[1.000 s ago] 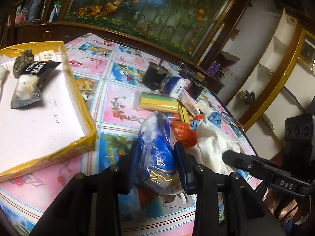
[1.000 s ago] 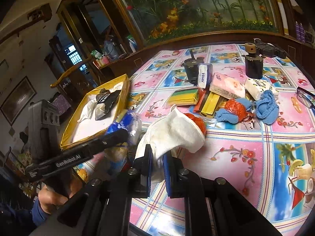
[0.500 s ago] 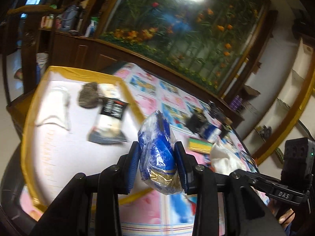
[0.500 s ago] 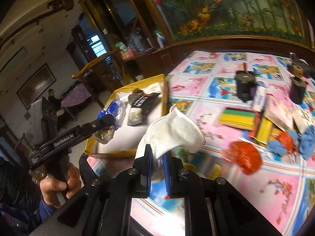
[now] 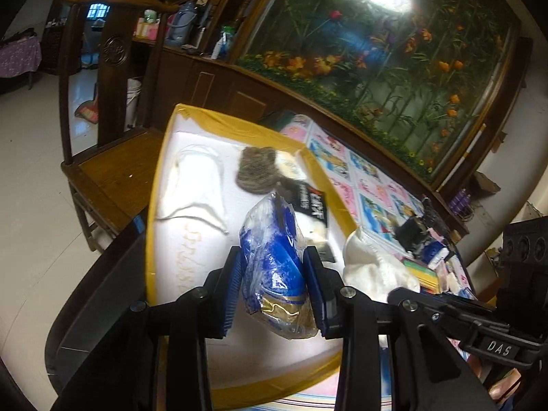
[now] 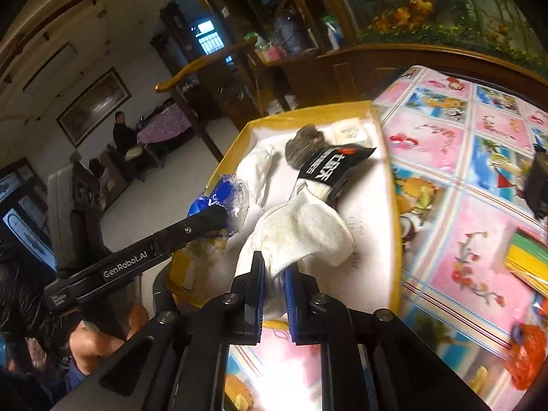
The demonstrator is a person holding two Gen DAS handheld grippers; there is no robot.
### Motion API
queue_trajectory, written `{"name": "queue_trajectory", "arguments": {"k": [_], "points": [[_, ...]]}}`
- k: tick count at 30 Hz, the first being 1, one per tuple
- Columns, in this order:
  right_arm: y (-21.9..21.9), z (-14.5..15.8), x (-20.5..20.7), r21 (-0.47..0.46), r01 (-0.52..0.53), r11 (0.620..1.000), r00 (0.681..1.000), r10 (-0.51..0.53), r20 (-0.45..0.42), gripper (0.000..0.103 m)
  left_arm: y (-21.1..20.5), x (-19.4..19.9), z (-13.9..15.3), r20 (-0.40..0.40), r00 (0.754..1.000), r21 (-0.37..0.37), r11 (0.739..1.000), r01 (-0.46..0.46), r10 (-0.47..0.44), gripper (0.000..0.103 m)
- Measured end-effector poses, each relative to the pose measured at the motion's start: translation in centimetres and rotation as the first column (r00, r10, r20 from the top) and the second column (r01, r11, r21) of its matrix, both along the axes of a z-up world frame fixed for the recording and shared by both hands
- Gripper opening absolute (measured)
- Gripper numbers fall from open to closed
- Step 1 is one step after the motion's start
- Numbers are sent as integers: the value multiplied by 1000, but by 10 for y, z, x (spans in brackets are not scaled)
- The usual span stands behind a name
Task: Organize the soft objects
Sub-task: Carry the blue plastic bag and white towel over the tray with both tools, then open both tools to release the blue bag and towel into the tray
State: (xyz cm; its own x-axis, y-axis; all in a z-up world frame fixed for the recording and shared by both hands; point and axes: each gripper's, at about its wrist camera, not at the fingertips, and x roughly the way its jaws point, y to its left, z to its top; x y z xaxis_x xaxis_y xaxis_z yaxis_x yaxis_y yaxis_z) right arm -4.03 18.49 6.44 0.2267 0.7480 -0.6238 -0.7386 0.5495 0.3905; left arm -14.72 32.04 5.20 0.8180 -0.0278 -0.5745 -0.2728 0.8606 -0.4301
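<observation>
Left gripper (image 5: 274,286) clamps a blue plastic-wrapped packet (image 5: 274,260), right gripper (image 6: 274,284) pinches a white sock (image 6: 301,229), both over the yellow-rimmed tray (image 6: 394,239), sorted socks at twelve o'clock, apparently for deposit.

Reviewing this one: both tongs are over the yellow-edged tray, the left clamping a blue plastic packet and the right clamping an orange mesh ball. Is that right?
One detail is off. The right tongs clamp a white sock, not an orange mesh ball; the right wrist view shows the orange mesh ball lying on the tablecloth. The rest holds: both are over the yellow-edged tray, the left tongs clamping the blue plastic packet.
</observation>
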Motion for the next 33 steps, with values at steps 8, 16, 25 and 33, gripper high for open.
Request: {"name": "queue_trajectory", "arguments": {"k": [8, 16, 25, 33], "points": [[39, -27, 2, -45, -77, 996, 997, 75, -31, 12, 8, 0, -10, -62, 998, 14, 1000, -28, 29, 35], [41, -38, 2, -57, -107, 993, 994, 105, -39, 14, 2, 3, -9, -82, 995, 54, 997, -54, 59, 35], [36, -36, 0, -60, -111, 992, 993, 109, -32, 21, -4, 5, -4, -90, 994, 86, 995, -59, 67, 59], [20, -25, 0, -18, -89, 996, 996, 88, -25, 31, -4, -3, 4, -80, 993, 78, 994, -76, 82, 60]]}}
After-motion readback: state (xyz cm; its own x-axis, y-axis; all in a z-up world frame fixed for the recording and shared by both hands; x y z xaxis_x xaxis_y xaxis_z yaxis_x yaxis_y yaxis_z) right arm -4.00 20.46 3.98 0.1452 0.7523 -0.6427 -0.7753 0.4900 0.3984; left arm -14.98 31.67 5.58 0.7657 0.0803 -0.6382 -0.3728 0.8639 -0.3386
